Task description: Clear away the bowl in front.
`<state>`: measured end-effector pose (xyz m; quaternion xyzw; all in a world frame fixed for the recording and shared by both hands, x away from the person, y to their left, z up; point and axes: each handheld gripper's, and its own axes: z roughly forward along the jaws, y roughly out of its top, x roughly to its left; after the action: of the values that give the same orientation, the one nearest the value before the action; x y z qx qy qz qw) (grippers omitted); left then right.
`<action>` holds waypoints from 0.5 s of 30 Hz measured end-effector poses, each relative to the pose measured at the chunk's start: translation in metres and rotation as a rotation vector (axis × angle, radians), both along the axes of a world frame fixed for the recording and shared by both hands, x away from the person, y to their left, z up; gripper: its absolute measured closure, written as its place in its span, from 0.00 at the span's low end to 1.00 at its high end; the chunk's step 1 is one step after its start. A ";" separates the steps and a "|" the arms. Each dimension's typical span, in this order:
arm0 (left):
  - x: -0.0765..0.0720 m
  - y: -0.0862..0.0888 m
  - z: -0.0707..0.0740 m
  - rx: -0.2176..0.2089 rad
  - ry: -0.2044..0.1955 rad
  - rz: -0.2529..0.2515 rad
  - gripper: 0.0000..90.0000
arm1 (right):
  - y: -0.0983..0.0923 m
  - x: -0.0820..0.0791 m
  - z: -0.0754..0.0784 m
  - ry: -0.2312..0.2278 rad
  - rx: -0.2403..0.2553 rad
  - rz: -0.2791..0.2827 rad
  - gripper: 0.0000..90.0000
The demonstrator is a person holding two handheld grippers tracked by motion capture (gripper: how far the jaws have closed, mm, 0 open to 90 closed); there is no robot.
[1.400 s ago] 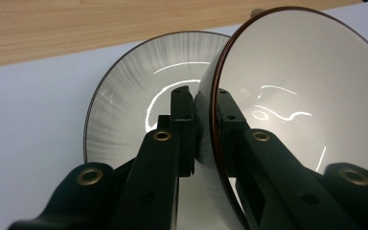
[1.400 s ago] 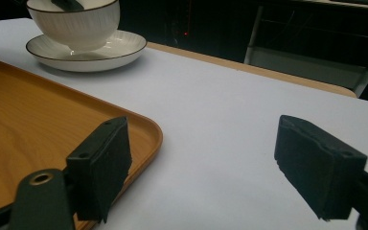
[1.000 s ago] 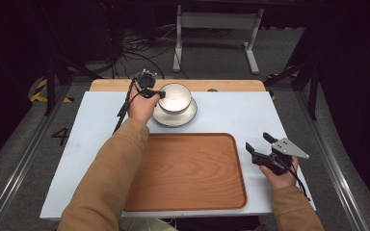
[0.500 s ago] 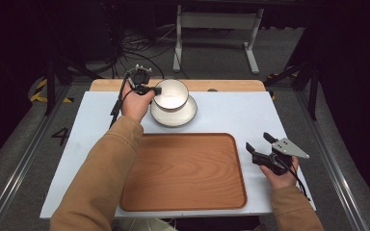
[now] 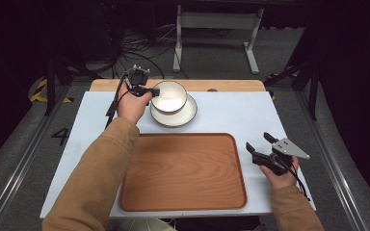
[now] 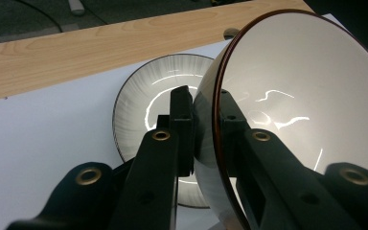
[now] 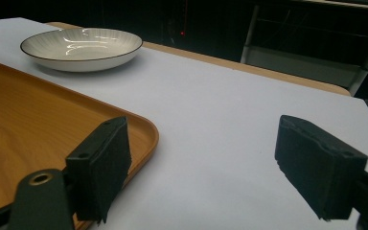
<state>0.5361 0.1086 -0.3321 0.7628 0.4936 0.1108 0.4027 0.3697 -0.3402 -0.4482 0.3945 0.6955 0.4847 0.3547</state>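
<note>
High view: your left gripper (image 5: pixel 150 90) pinches the rim of the glossy white ceramic bowl (image 5: pixel 169 96), just above the ribbed white plate (image 5: pixel 174 115) at the tabletop's (image 5: pixel 231 113) far side. Right gripper (image 5: pixel 261 142) idles beside the wooden tray (image 5: pixel 183 171).

Left gripper view: jaws clamp the bowl's (image 6: pixel 297 96) thin wall. Glazed, slippery, brittle; keep the pinch deep.

Right gripper view: jaws wide apart, nothing held.

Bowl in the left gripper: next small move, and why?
Probably carry the bowl toward the tray. The left gripper is shut on its rim, it hangs tilted above the plate, and the tray is bare.
</note>
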 end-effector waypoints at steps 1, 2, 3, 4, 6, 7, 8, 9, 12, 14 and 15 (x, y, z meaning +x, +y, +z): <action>-0.002 0.001 0.000 -0.006 0.001 -0.005 0.91 | 0.000 0.000 0.000 0.000 0.000 -0.001 0.22; -0.004 0.003 0.000 -0.010 0.002 -0.006 0.91 | 0.000 0.000 0.000 0.000 0.001 0.000 0.22; -0.006 0.005 0.001 -0.016 0.003 -0.016 0.91 | 0.000 0.000 0.000 0.001 0.002 -0.001 0.22; -0.009 0.006 0.001 -0.018 0.009 -0.020 0.91 | 0.000 0.000 0.000 0.001 0.003 0.001 0.22; -0.013 0.007 0.003 -0.016 0.005 -0.033 0.91 | 0.000 0.000 0.000 0.000 0.002 0.002 0.22; -0.015 0.008 0.004 -0.015 0.007 -0.042 0.91 | 0.000 0.000 0.000 0.000 0.002 0.002 0.22; -0.017 0.008 0.005 -0.011 0.008 -0.050 0.91 | 0.000 0.000 0.000 0.001 0.003 0.004 0.22; -0.020 0.008 0.006 -0.012 0.007 -0.057 0.91 | 0.000 0.000 0.000 0.001 0.003 0.004 0.22; -0.027 0.008 0.009 -0.003 0.003 -0.085 0.91 | 0.000 0.000 0.000 0.001 0.001 0.002 0.22; -0.031 0.008 0.011 -0.003 0.001 -0.105 0.91 | 0.000 0.000 0.000 0.001 0.001 0.002 0.22; -0.034 0.009 0.012 -0.002 -0.001 -0.113 0.91 | 0.000 0.000 0.000 0.001 0.003 0.004 0.22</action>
<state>0.5023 0.1171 -0.3203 0.7889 0.4497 0.0876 0.4095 0.3697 -0.3401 -0.4483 0.3939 0.6959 0.4860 0.3527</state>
